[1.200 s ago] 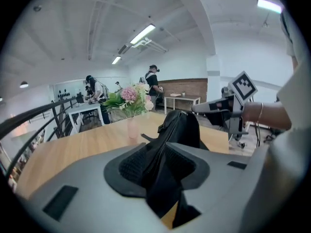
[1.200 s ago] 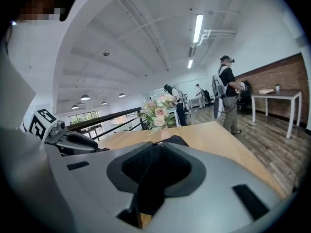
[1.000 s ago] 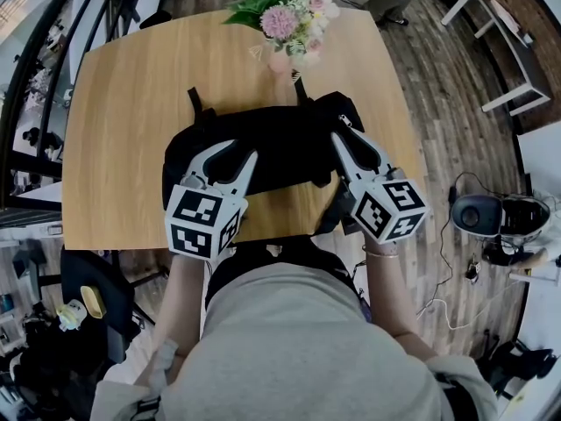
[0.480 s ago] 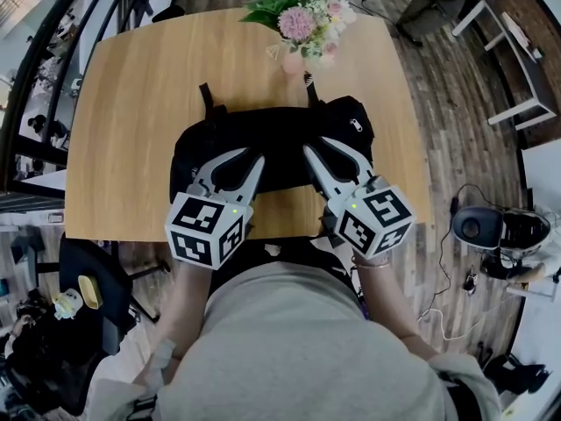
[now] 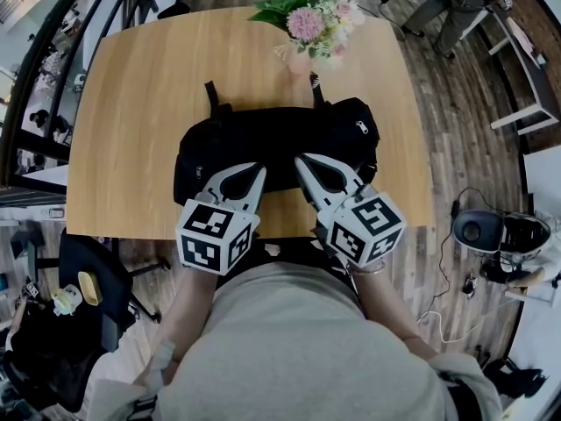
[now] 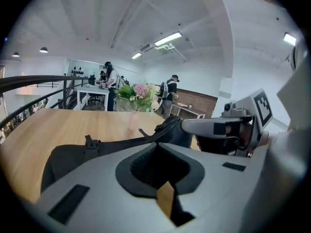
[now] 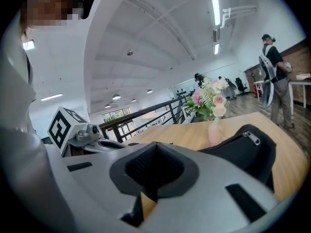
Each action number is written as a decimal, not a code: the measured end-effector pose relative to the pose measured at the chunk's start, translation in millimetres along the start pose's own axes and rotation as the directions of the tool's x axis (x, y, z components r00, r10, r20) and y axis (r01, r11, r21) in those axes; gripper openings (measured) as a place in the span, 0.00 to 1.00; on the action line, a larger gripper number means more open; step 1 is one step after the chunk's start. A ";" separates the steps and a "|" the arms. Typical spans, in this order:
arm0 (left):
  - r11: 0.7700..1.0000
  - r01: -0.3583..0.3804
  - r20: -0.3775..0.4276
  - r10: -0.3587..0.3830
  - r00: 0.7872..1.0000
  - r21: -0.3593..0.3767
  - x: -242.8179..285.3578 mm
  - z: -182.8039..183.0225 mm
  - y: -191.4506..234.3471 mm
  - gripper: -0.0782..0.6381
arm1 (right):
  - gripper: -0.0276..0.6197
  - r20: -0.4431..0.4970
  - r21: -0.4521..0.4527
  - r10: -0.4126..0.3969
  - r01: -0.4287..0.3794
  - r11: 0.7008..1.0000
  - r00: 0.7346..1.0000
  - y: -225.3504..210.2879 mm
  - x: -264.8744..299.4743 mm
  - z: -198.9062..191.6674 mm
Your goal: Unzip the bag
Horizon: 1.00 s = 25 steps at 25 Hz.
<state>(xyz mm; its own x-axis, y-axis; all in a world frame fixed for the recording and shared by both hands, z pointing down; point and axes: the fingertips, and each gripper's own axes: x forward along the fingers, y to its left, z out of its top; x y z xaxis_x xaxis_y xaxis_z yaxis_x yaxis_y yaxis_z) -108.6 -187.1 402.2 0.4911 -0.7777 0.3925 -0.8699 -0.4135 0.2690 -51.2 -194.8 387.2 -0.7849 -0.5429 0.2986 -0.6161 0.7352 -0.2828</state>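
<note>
A black bag (image 5: 280,134) lies across the wooden table (image 5: 131,103), its straps pointing away from me. A silver zipper pull (image 5: 361,127) sits on the bag's right end and also shows in the right gripper view as the zipper pull (image 7: 251,138). My left gripper (image 5: 259,172) hangs over the bag's near edge, shut, with nothing between its jaws. My right gripper (image 5: 300,160) is just to its right above the bag's middle, also shut and empty. In the left gripper view the closed left gripper (image 6: 156,147) points over the bag (image 6: 73,154); the right gripper (image 7: 155,144) looks the same way.
A vase of pink flowers (image 5: 308,24) stands at the table's far edge behind the bag. A black chair (image 5: 88,279) is at my left by the near edge. A round black device (image 5: 478,226) and cables lie on the floor to the right. People stand by distant desks.
Both grippers' jaws, open in the earlier frames, have closed with nothing in them. The right gripper has moved left toward the bag's middle; the two grippers now sit close together.
</note>
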 end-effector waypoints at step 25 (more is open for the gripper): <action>0.997 0.065 -0.038 -0.067 0.997 -0.052 2.3 -19.4 -10.9 0.14 | 0.05 -0.095 0.006 -0.029 0.030 1.000 0.995 12.6 5.1 -31.1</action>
<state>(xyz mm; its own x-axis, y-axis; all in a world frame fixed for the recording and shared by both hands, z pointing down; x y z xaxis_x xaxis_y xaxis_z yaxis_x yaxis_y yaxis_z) -97.0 -175.2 417.2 0.5495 -0.7296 0.4072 -0.8326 -0.4376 0.3395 -60.9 -175.7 413.6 -0.7567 -0.5230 0.3923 -0.6398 0.7160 -0.2794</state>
